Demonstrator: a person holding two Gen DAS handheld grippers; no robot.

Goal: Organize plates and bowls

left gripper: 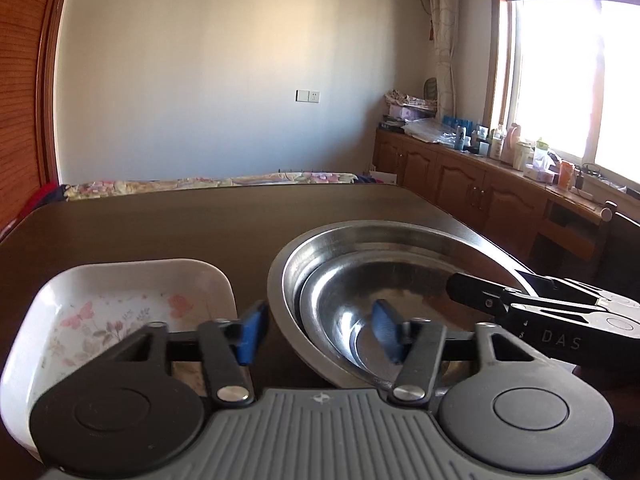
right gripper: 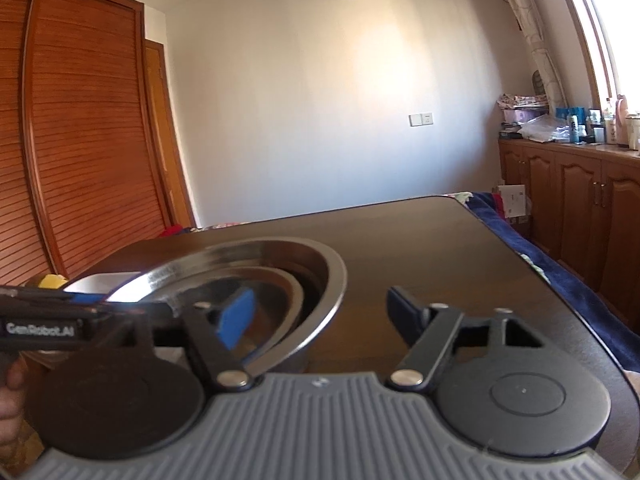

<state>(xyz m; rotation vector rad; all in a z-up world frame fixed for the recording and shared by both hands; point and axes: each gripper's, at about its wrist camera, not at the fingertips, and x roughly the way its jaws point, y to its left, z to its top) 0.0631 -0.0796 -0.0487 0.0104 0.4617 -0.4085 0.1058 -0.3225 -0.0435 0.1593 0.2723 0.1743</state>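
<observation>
Fingers (left gripper: 252,332) spread, dark table (left gripper: 160,232), sunlit window (left gripper: 576,80), wardrobe (right gripper: 80,140)

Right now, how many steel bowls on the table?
2: a large steel bowl right of the white floral dish, and a smaller steel bowl nested inside it. More could hide underneath.

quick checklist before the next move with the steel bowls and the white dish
1. Left gripper open: ok, its pads straddle the near rim of the large steel bowl with a gap on both sides.
2. Right gripper open: ok, holding nothing, with the large bowl's right rim between its fingers.
3. Small steel bowl nested in the large one: ok.
4. White floral dish apart from the bowls: ok, it sits to their left with bare table between.
5. Grippers clear of each other: cannot tell, both crowd the same bowl.
6. Dark table beyond has room: ok.
</observation>
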